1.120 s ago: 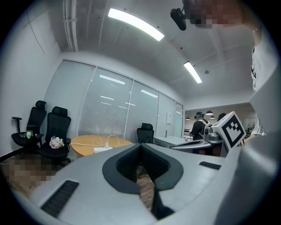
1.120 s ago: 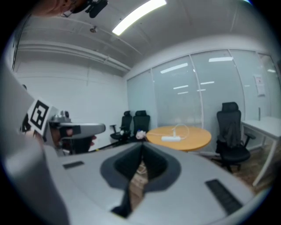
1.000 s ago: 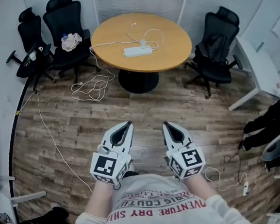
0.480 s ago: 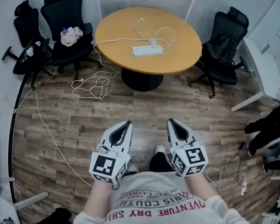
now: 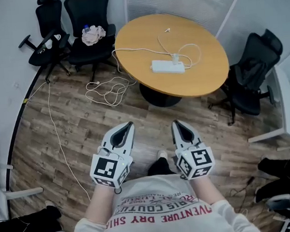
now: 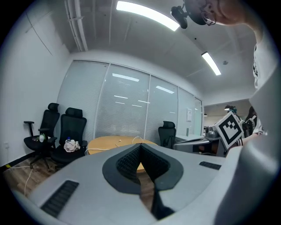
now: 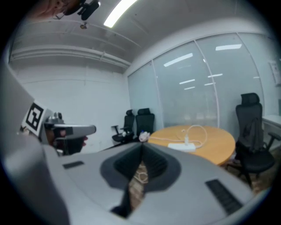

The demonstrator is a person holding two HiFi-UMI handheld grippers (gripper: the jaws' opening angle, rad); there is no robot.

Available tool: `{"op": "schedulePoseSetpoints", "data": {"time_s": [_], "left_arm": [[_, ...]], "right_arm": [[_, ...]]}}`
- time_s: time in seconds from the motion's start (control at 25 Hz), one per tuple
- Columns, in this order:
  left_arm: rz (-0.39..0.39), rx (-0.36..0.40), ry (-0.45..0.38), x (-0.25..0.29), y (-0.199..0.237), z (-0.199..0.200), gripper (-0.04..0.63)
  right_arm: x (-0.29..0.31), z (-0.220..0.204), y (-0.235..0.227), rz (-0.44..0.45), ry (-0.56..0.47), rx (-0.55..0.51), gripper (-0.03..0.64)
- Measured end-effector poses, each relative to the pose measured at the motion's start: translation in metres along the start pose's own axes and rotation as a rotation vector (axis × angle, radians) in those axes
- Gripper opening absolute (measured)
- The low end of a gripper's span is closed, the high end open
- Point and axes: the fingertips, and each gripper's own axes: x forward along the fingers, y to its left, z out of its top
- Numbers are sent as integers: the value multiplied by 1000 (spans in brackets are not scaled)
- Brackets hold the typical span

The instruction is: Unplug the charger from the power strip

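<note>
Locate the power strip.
In the head view, the white power strip lies near the middle of the round wooden table, with the charger plugged into it.

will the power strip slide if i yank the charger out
Likely yes: the power strip looks slim and light on the smooth table, so it may lift or slide. Its white cord lies slack, so it probably won't anchor it.

We see a white power strip (image 5: pixel 168 66) and white charger (image 5: pixel 175 59) on an orange-tan table (image 5: pixel 202 77), black chairs (image 5: pixel 92 21), a brown plank-patterned floor (image 5: pixel 75 129), and our pale grey left gripper (image 5: pixel 129 124) and right gripper (image 5: pixel 175 123) with black pads and black-and-white checkered marker cubes.
</note>
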Motion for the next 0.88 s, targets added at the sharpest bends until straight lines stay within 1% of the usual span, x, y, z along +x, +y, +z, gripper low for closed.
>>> {"op": "schedulePoseSetpoints", "data": {"time_s": [0.08, 0.2, 0.4, 0.52, 0.64, 0.88], "left_arm": [[32, 5, -5, 24, -2, 6, 34], [59, -5, -18, 63, -12, 12, 34], [87, -20, -15, 128, -24, 8, 34], [90, -32, -3, 159, -30, 3, 34], [79, -41, 8, 180, -29, 0, 34], [62, -62, 29, 224, -4, -7, 34]], "right_arm": [[14, 10, -20, 42, 1, -14, 29], [32, 18, -57, 81, 26, -34, 29], [59, 22, -122, 104, 74, -39, 29], [69, 21, -155, 99, 96, -36, 29], [79, 18, -178, 87, 114, -19, 29], [116, 15, -208, 55, 148, -4, 29]]}}
